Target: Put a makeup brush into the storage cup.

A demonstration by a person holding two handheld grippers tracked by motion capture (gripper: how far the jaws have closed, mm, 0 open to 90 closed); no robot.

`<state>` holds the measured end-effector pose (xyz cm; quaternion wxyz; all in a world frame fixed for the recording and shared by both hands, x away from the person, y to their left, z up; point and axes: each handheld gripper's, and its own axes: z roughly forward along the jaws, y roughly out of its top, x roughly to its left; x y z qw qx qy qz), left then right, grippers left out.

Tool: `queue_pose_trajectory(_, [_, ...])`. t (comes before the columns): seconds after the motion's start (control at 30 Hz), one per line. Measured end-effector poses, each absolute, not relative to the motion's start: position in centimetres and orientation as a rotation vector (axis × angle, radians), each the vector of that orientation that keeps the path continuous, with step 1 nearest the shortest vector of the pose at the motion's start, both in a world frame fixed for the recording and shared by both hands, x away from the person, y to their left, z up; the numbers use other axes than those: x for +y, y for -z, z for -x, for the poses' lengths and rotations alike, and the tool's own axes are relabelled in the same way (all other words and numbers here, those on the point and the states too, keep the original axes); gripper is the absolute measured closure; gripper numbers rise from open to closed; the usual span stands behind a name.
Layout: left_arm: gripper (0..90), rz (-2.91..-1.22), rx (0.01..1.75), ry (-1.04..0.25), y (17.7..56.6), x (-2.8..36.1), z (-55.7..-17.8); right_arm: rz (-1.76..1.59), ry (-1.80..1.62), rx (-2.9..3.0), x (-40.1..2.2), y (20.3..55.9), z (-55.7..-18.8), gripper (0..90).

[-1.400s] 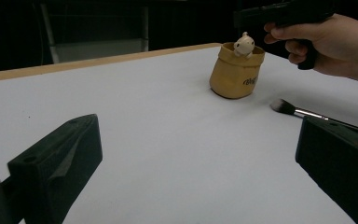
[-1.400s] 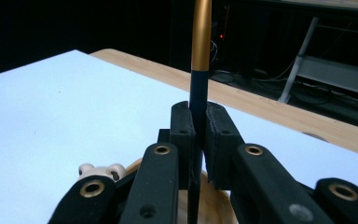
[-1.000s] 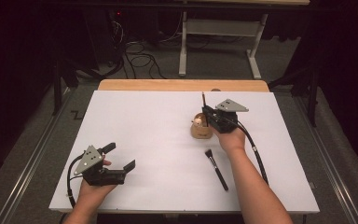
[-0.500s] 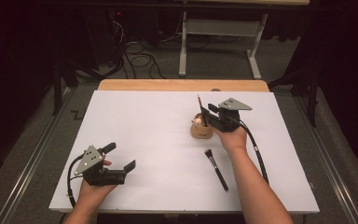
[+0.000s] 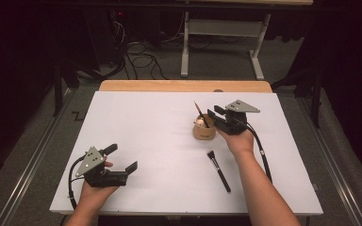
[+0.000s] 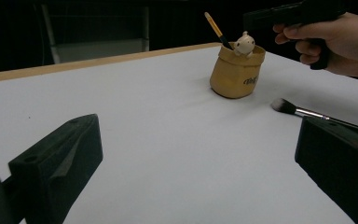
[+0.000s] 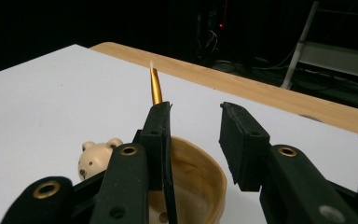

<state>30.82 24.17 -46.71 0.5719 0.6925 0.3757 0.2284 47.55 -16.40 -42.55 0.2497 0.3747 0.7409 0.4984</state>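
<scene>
A white table (image 5: pixel 136 127) seen from above, with a wooden strip along its far edge and a dark room behind it. A person's two forearms reach in from the bottom, each hand holding a black two-jaw gripper.

The left gripper (image 5: pixel 122 158) sits low at about 7 o'clock on the table, near the front edge. Its jaws are spread wide with nothing between them. In the left gripper view, its two black jaws stand far apart over bare white surface.

A small tan cup (image 5: pixel 203 130) stands upright at about 2 o'clock from the table's centre. A little cream bear figure (image 5: pixel 200 121) peeks over its rim. A thin brush with a gold handle (image 5: pixel 201 114) stands in the cup, leaning up and toward 11 o'clock.

The right gripper (image 5: pixel 212 113) hovers just above and beside the cup, on its 3 o'clock side. In the right gripper view, its jaws are parted, with an empty gap between them, above the cup's open mouth. The gold handle rises behind the left jaw, not between the two. The gripper grasps nothing.

A second brush (image 5: pixel 218 170), with a black handle and a dark bristle head, lies flat on the table at 5 o'clock from the cup, apart from it. Its bristles point toward the cup.
</scene>
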Motion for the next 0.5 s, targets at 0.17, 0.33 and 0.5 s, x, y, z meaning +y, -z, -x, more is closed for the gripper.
queue_pose_trajectory(0.17, [1.4, -1.629, 0.884, -0.535, 46.7, 24.1, -30.8, -1.024, -1.362, 2.016, -16.9, 42.4, -46.7, 63.8])
queue_pose_trajectory(0.33, [1.5, -1.626, 0.886, -0.533, 46.8, 24.0, -30.8, -1.03, -1.376, 2.014, -17.5, 42.3, -45.6, 58.8])
queue_pose_trajectory(0.5, [1.5, -1.637, 0.881, -0.537, 46.8, 23.9, -30.9, -1.026, -1.395, 2.006, -18.2, 42.3, -44.6, 55.1])
